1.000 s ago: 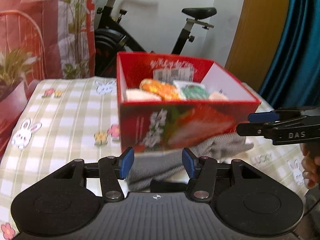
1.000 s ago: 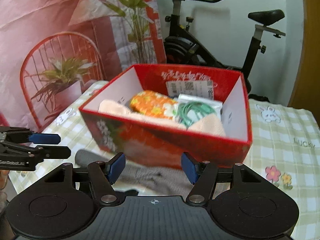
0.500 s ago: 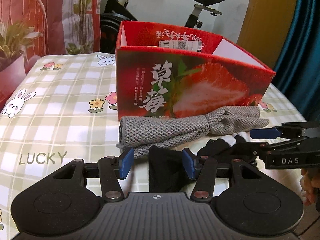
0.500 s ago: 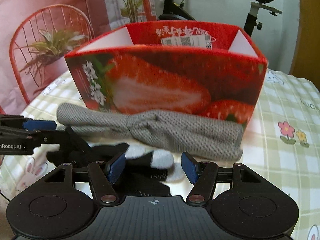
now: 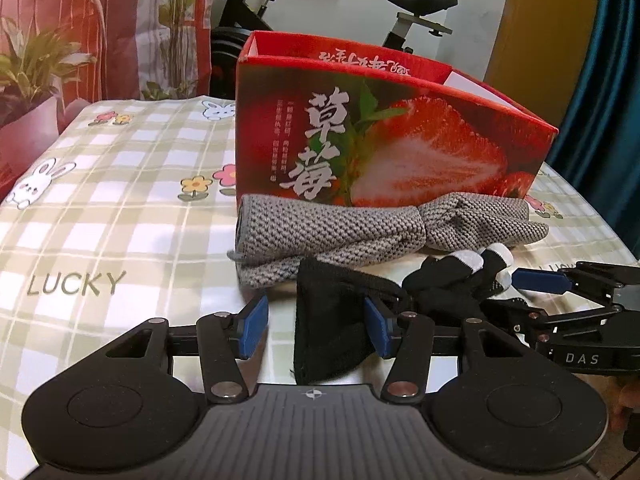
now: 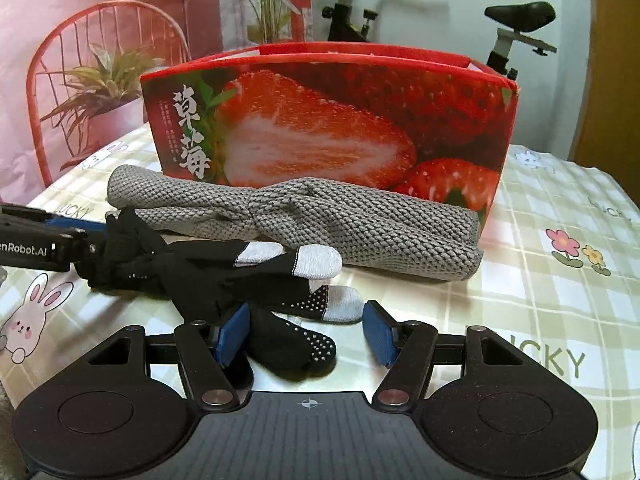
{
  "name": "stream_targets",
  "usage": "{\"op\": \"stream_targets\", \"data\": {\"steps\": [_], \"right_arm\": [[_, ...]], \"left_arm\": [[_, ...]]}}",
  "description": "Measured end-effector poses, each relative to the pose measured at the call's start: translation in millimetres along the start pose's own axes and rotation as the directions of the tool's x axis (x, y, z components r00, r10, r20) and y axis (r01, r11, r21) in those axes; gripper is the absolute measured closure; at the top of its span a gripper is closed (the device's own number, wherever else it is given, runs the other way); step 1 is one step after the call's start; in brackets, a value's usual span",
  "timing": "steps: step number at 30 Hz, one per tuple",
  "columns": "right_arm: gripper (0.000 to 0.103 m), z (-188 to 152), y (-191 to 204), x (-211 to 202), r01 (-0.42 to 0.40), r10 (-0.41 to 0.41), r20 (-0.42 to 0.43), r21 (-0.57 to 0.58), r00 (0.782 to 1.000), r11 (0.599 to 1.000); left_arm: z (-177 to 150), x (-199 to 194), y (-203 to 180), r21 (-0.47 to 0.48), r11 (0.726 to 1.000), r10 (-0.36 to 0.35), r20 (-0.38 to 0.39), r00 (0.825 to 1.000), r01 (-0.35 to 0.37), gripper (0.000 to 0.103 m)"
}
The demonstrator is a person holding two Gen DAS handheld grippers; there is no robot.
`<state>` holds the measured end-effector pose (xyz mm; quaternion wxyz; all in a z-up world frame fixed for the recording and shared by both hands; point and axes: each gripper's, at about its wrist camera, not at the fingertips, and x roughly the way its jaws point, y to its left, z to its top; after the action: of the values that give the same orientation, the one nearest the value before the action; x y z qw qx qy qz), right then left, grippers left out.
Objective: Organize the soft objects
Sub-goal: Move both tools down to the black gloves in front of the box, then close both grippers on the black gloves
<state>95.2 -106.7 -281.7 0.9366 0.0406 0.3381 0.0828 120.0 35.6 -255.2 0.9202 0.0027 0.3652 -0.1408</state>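
Black touchscreen gloves [image 6: 256, 280] at the surface's [image 5: 120, 216] near edge, before a grey knitted headband [image 5: 360, 228] and strawberry box [image 6: 328, 120], left tool [image 5: 316, 326] and right tool [image 6: 306, 334] both part-open, astride glove fabric, gripping nothing.

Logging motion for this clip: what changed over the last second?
Both hand-held grippers came down from above the box to table level, the left hand-held gripper and right hand-held gripper now open around the black gloves. Nothing gripped. Box, gloves and grey cloth stayed put.
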Motion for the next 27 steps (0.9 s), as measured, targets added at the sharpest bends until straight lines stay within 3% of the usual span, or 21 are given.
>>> {"op": "stream_targets", "data": {"steps": [12, 19, 27], "right_arm": [[0.043, -3, -2, -1, -0.007, 0.007, 0.025, -0.007, 1.0, 1.0], [0.044, -5, 0, -10, 0.006, -0.004, 0.093, -0.025, 0.996, 1.0], [0.043, -4, 0, -8, 0.004, -0.002, 0.082, -0.03, 0.997, 1.0]], "left_arm": [[-9, 1, 11, -0.051, 0.997, -0.048, 0.021, 0.999, 0.049, 0.048], [-11, -1, 4, -0.001, 0.995, -0.097, 0.033, 0.995, 0.097, 0.073], [-14, 2, 2, 0.0, 0.992, -0.129, 0.026, 0.991, 0.129, 0.074]]}}
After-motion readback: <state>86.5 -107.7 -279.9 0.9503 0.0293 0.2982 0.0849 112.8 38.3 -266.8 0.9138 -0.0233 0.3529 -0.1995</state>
